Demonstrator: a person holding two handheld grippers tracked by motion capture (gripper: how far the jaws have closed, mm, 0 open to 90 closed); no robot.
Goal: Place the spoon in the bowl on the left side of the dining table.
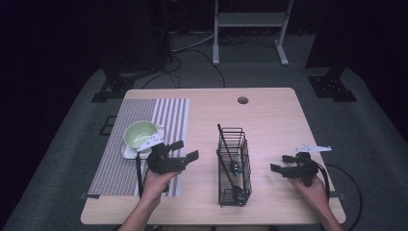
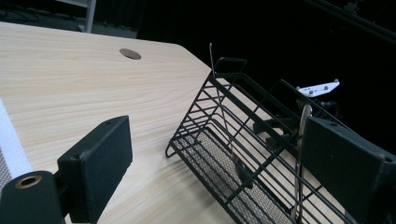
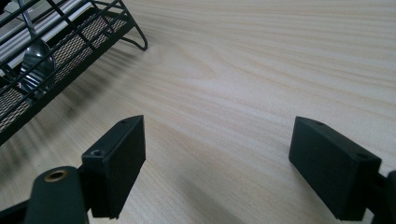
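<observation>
A black wire basket (image 1: 234,166) stands in the middle of the table with a metal spoon (image 1: 234,168) and a thin dark stick (image 1: 223,142) in it. My left gripper (image 1: 185,150) is held open just left of the basket, at the edge of the striped placemat (image 1: 144,144), with nothing between its jaws. My right gripper (image 1: 281,163) hovers open to the basket's right, also holding nothing. The left gripper view looks at the basket (image 2: 243,140) past its open gripper (image 2: 224,163). In the right gripper view, the open gripper (image 3: 219,156) hangs over bare wood, with the basket (image 3: 70,42) and spoon (image 3: 37,60) at the upper left.
A pale green bowl (image 1: 140,133) sits on a white plate (image 1: 129,152) on the placemat, just behind my left hand. A round cable hole (image 1: 243,100) lies near the table's far edge. Cables trail from the right gripper over the table's right edge.
</observation>
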